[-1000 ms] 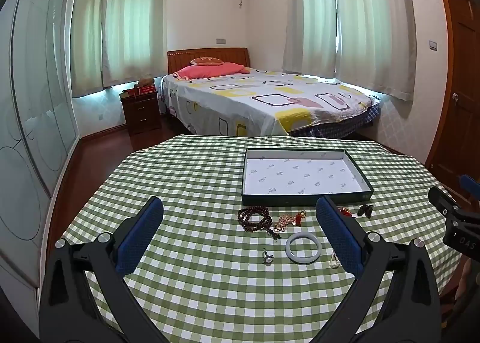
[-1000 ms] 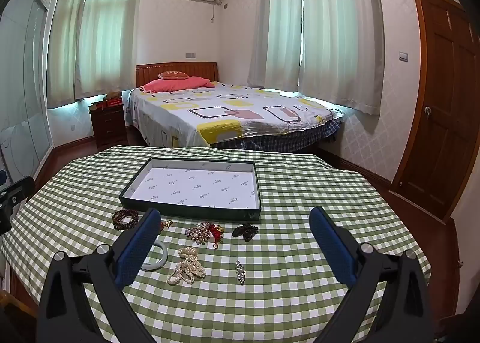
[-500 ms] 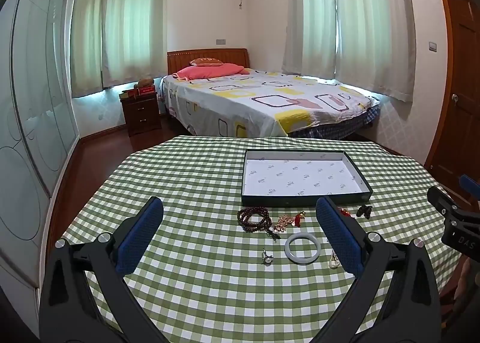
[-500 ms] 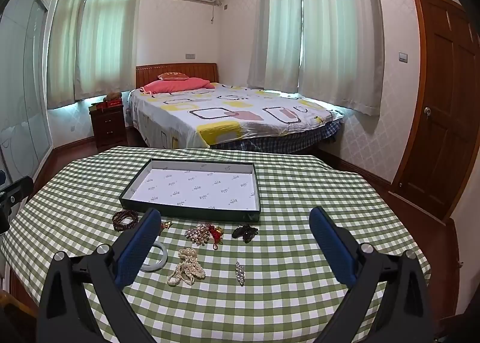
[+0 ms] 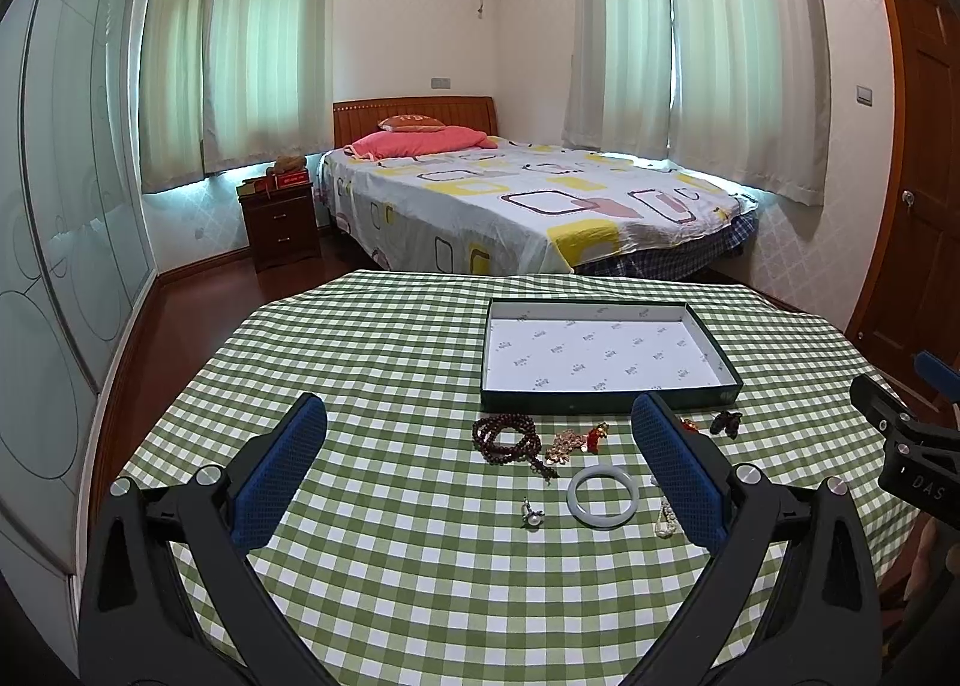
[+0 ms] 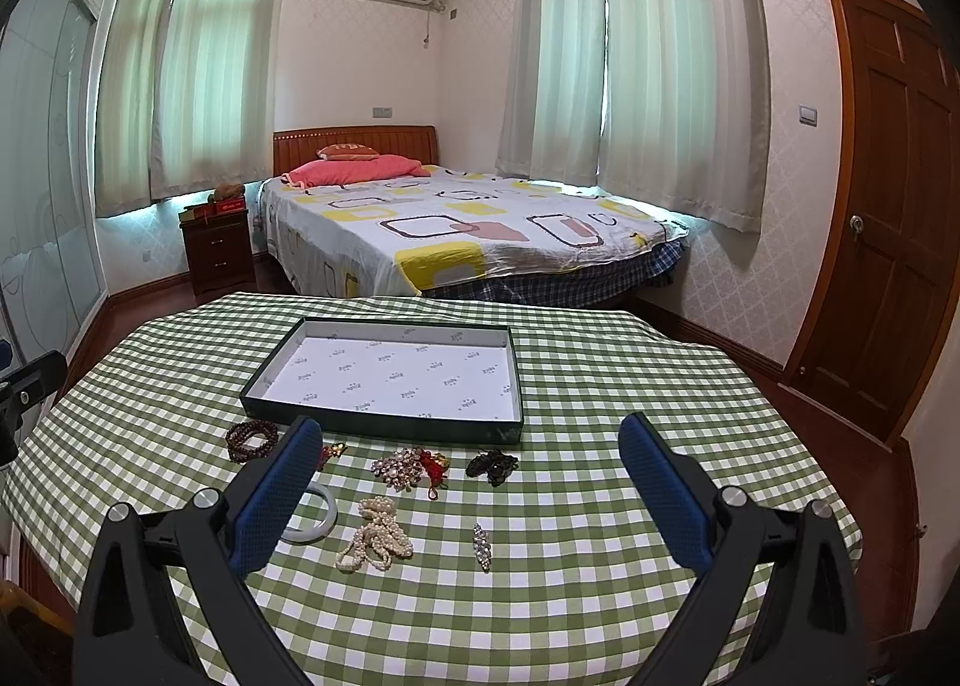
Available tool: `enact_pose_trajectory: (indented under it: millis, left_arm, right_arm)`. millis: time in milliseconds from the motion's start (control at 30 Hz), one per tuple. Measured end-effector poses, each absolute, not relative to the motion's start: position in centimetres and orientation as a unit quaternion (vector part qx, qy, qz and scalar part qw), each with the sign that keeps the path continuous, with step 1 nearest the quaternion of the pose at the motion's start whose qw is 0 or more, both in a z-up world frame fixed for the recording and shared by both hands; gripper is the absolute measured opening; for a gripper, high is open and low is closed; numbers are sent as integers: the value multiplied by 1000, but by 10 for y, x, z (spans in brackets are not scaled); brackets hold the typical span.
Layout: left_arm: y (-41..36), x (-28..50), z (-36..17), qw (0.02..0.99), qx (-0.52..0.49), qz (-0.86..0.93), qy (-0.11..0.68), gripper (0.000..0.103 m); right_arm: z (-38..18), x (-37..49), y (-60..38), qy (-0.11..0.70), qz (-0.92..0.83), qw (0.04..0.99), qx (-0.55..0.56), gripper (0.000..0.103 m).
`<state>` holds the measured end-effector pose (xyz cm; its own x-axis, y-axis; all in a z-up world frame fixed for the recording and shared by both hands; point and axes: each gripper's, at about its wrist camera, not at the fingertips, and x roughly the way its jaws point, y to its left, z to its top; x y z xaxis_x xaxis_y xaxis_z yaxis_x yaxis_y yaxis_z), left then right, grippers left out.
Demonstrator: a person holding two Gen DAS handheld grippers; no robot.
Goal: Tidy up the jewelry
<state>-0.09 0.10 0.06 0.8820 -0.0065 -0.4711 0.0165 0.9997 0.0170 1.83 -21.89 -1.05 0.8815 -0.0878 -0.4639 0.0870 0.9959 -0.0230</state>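
Note:
A dark green tray with a white lining [image 5: 606, 401] [image 6: 384, 425] lies empty on the green checked tablecloth. In front of it lie a brown bead bracelet [image 5: 506, 437] [image 6: 251, 440], a pale jade bangle [image 5: 602, 497] [image 6: 315, 518], a gold and red brooch [image 5: 577, 441] [image 6: 408, 467], a small ring [image 5: 531, 513], a pearl necklace [image 6: 377, 535], a crystal pin [image 6: 482, 545] and a dark hair clip [image 5: 726, 422] [image 6: 492, 464]. My left gripper [image 5: 480, 467] is open and empty above the table, short of the jewelry. My right gripper [image 6: 474, 482] is open and empty over the jewelry.
The round table's edge [image 6: 774, 416] drops off close on the right. The other gripper's black body [image 5: 918, 458] shows at the right of the left wrist view. A bed [image 5: 528, 206] and nightstand [image 5: 279, 224] stand beyond the table.
Both views have barely shifted. Nothing on the table has moved and both grippers stay open.

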Motion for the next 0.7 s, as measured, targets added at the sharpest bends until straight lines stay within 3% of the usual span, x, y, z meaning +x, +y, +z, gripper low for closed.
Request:
enact_pose_trajectory:
  millis: [700]
  left_arm:
    - [2, -2, -2, 970, 8, -8, 244, 99]
  right_arm:
    - [-13, 19, -217, 238, -45, 970, -3, 97]
